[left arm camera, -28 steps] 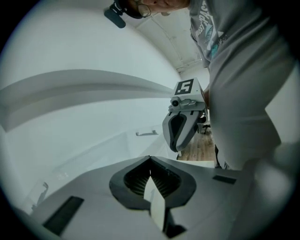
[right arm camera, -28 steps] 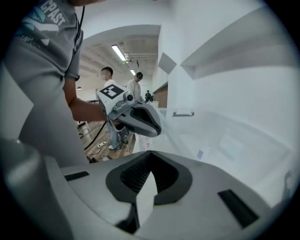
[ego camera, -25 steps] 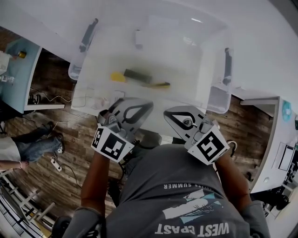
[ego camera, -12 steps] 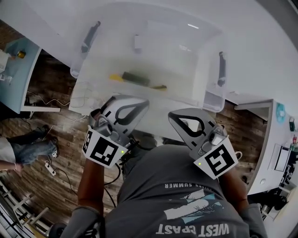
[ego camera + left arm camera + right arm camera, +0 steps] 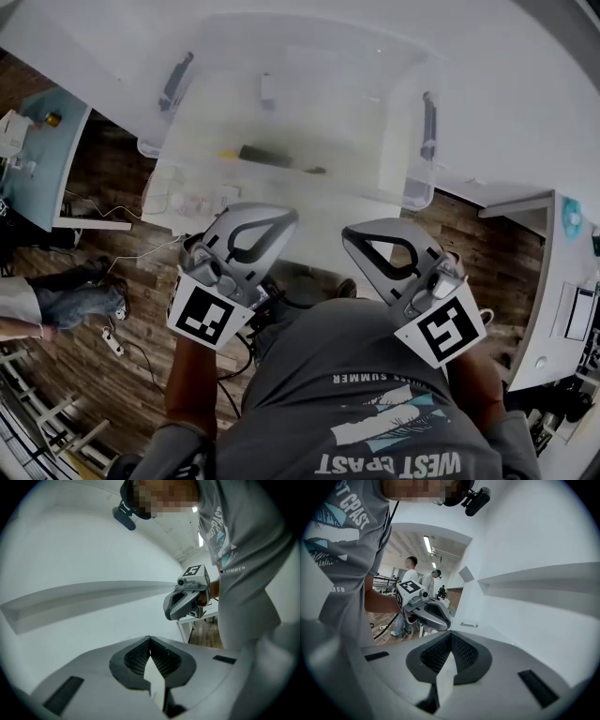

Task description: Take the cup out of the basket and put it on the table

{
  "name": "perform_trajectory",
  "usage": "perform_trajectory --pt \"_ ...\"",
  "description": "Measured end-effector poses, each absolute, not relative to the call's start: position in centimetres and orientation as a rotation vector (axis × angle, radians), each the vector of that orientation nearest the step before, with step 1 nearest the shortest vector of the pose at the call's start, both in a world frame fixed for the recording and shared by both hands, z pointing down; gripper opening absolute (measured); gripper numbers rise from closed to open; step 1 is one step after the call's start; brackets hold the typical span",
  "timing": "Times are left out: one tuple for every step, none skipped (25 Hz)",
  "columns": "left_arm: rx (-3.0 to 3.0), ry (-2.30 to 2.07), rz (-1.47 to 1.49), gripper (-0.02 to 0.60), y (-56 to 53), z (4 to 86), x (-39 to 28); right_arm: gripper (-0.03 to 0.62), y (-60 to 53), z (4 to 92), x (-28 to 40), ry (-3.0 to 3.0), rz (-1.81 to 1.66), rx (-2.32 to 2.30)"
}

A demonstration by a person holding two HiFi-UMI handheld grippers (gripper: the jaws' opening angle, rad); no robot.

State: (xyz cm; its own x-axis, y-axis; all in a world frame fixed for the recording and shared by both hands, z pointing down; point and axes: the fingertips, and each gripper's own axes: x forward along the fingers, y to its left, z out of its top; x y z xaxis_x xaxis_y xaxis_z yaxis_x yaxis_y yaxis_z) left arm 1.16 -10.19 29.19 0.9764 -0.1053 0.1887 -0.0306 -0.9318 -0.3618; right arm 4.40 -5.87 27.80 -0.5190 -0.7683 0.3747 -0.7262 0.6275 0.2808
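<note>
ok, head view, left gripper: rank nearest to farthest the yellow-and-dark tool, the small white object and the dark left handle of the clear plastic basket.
1. Yellow-and-dark tool, in the clear plastic basket's near part, just ahead of the left gripper.
2. Small white object, deeper in, toward the far side.
3. Dark left handle, on the basket's far-left rim.

I record the basket (image 5: 401,112) as a clear plastic tub with a dark grip on each side, upright on the white table (image 5: 525,94), at its near edge. Inside, by the far wall, stands a small pale object (image 5: 267,88), too blurred to confirm as the cup.
</note>
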Motion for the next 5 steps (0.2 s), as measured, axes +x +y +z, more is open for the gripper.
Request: perform_trajectory --pt "-2.763 0.078 -0.288 0.011 -9.5 29.1 1.7 0.011 -5.4 27.6 4.9 -2.387 -0.127 1.191" --pt "-2.762 0.062 -0.288 0.011 -8.9 29.1 2.3 0.011 -4.8 27.6 5.4 -2.387 -0.122 1.208" --pt "-2.758 0.052 -0.295 0.011 -8.2 29.3 2.9 0.011 -4.1 27.7 6.0 -2.387 -0.108 1.222" --pt "-2.753 0.043 -0.308 0.011 -7.5 29.5 3.6 0.011 -3.2 27.9 6.5 -2.386 -0.089 1.234" --pt "-2.746 0.036 -0.321 0.011 -6.7 29.7 4.2 0.011 -2.3 28.1 7.0 -2.385 -0.069 1.245"
